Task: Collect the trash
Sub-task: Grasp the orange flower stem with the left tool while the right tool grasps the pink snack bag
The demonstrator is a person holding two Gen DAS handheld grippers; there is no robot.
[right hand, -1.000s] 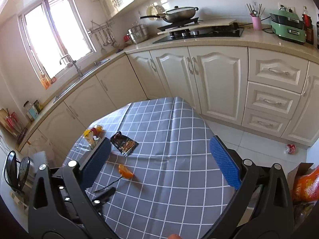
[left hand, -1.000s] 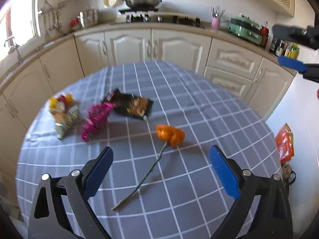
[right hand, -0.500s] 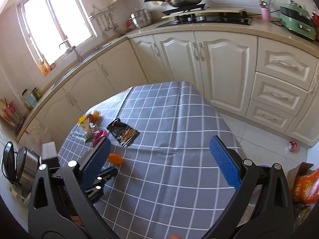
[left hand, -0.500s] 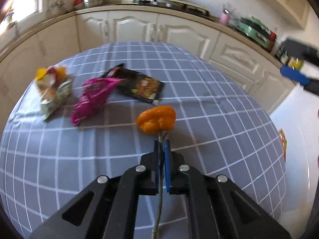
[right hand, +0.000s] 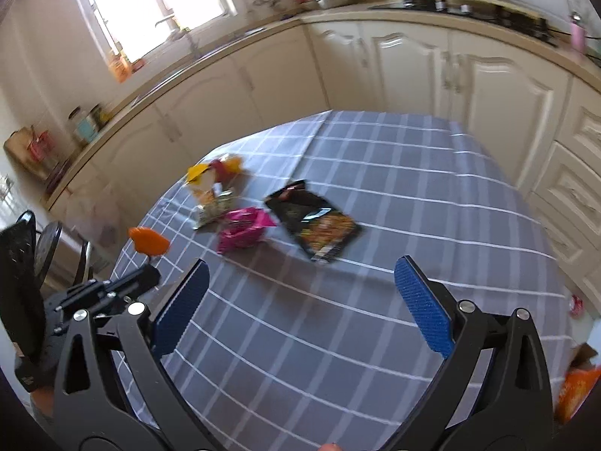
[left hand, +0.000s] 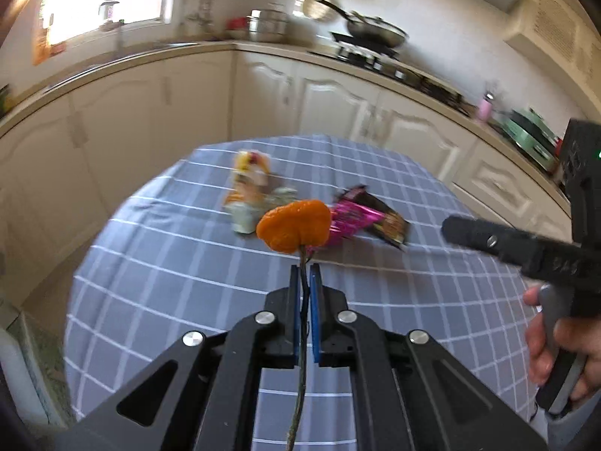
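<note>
1. One table point(right hand: 375, 319) under a grey checked cloth fills the centre of both views.
2. The right gripper point(right hand: 300, 300), low in its own frame, has its blue pads wide apart with nothing between them.
3. The left gripper point(left hand: 305, 282), lower centre of its view, is clamped on the thin stem of an orange flower point(left hand: 293, 230) (bloom raised above the cloth).
4. Three wrappers lie mid-frame: a black packet point(right hand: 315, 227), a pink wrapper point(right hand: 242, 231) just left of it, and a yellow wrapper point(right hand: 212, 191) further left.
</note>
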